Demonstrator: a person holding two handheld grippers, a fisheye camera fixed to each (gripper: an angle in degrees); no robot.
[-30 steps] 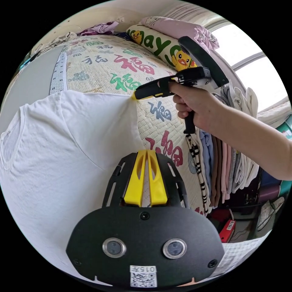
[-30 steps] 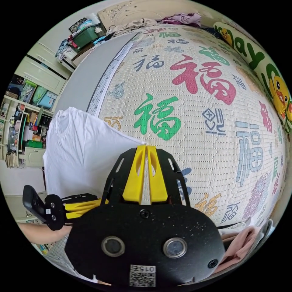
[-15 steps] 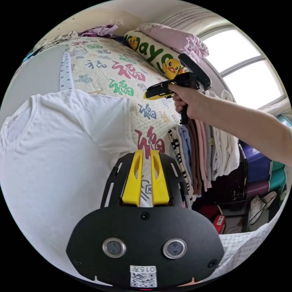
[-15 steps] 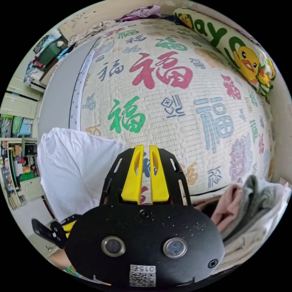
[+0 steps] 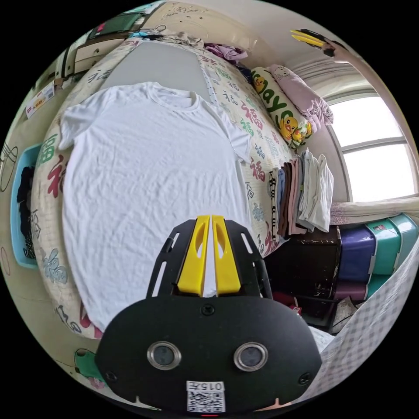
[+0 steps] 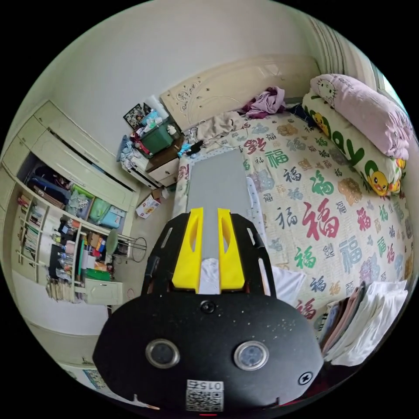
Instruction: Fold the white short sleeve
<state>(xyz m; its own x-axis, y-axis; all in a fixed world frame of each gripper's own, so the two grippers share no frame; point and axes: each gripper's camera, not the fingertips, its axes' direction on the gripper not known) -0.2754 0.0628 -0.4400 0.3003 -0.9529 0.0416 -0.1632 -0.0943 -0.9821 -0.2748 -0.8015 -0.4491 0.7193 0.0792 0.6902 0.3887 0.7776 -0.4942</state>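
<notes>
So far the white short sleeve only lies spread flat, face up on the patterned bed, no fold yet made, while the left gripper shows jaws nearly together, empty, and the right gripper jaws apart.

Left tool nearly closed on nothing; right tool parted, empty.

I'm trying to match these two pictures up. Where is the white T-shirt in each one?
Left gripper view: the white T-shirt lies spread flat on the bed, left of centre.
Right gripper view: a sleeve peeks out right of the jaws.
Shared landmark: the duck pillow.
</notes>
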